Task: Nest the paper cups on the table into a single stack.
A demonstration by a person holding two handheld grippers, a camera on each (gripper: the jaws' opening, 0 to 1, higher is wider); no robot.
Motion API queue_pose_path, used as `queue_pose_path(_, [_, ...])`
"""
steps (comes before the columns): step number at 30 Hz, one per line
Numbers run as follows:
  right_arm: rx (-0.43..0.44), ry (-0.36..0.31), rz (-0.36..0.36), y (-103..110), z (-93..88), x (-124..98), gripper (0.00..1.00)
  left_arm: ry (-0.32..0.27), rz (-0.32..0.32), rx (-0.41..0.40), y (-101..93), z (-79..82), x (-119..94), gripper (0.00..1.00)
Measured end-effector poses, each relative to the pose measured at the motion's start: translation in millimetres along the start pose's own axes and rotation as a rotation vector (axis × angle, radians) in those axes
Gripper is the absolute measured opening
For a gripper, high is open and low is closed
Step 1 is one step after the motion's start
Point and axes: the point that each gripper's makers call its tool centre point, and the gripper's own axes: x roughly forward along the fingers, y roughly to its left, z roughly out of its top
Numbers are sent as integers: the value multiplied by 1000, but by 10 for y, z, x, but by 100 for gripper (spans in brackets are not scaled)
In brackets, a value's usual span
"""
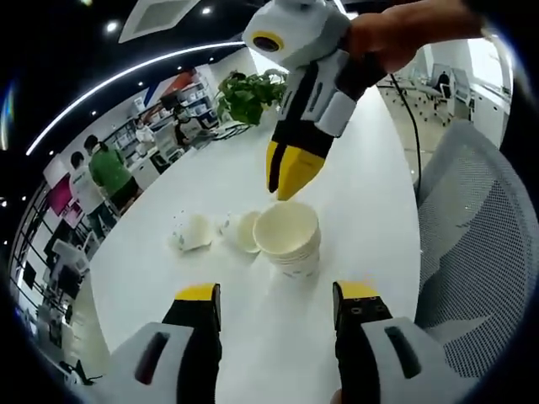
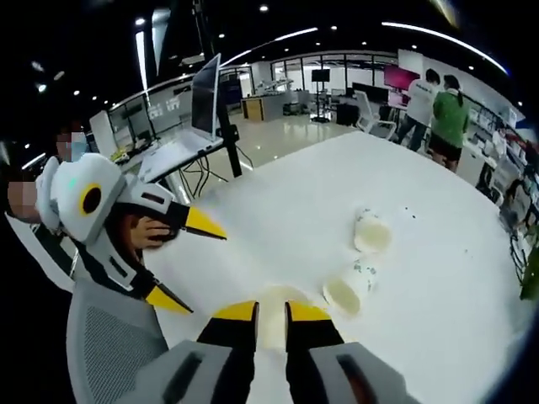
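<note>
We find the upright stack of cream paper cups (image 1: pixel 290 240) standing on the white worktop (image 1: pixel 370 194), near its middle. Just beside it, a second cream paper cup (image 1: pixel 245 231) lies on its side, mouth toward the left gripper view. A third cup, white with a faint print (image 1: pixel 192 231), lies tipped over a little further off, apart from the other two.

In our judgement these cups are very light, thin-walled and easily crushed. The rolled rim is the stiffest part. A light pinch across the rim or upper wall should serve; a hard squeeze at mid-body would likely dent the cup and spoil the nesting. The lying cups may roll if nudged.

The left gripper (image 1: pixel 278 310) hangs short of the stack with its yellow-tipped fingers spread wide, holding nothing and touching nothing. In the right gripper view it appears at the left, fingers likewise apart.

The right gripper (image 2: pixel 271 313) has its fingers drawn narrow, with only a slim gap between the tips. In the left gripper view its yellow tips sit directly above the stack's mouth, close to the far rim. We cannot tell whether they pinch the rim or merely hover at it.

Two cups remain loose; the task is not complete.
</note>
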Motion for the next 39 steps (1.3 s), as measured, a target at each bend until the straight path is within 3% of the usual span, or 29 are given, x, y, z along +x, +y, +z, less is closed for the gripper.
queue_pose_path(7, [67,-49,-88,-314,6,-46,15,4,10,-18,23,-37,-34,52])
queue_pose_path(17, [108,-50,-201,-593,-192,-21,27,15,24,-45,3,-90,-75,51])
queue_pose_path(19, [117,-56,-238,-772,-285,66,28,19,27,-49,-1,-105,-83,51])
queue_pose_path(25, [151,-79,-292,-966,-397,167,33,30,44,-71,31,-157,-128,51])
queue_pose_path(29, [160,-82,-305,-989,-452,224,34,38,54,-86,37,-191,-141,51])
queue_pose_path(39, [195,-101,-319,-1138,-600,623,38,54,78,-121,67,-217,-182,51])
